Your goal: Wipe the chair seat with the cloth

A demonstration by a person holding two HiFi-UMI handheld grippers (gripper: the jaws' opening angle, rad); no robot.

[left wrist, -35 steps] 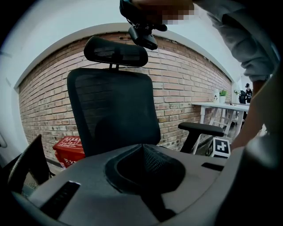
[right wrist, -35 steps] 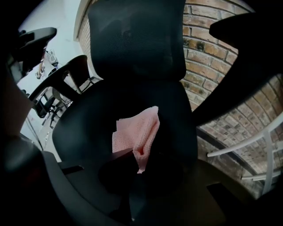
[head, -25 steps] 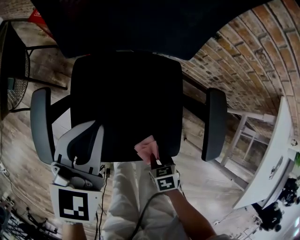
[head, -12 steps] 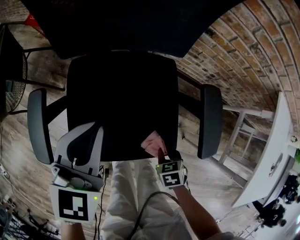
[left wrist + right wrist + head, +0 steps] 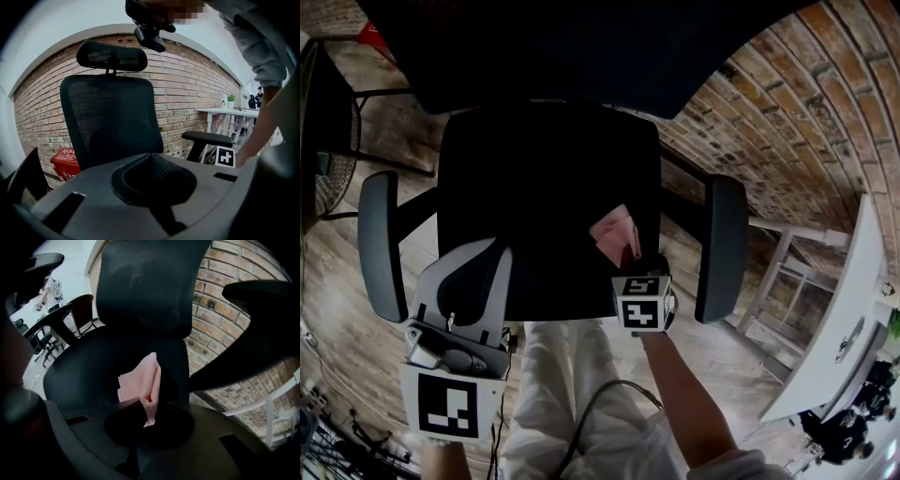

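Clamping pink cloth (image 5: 616,234), right gripper (image 5: 639,264) now sits farther right, deeper on seat (image 5: 534,178) than before; left gripper (image 5: 484,251) unmoved, jaws together, empty.

The pink, textured fabric cloth (image 5: 617,234) is folded and bunched, with one creased edge clamped between the closed jaws of the right gripper (image 5: 637,265). The free part fans out forward and to the left of the jaws, above the seat. The black mesh-upholstered chair seat (image 5: 546,202) is broad and roughly square with rounded corners, and it lies level. The cloth sits over the front right part of the seat, near its right edge; contact between cloth and seat cannot be confirmed.
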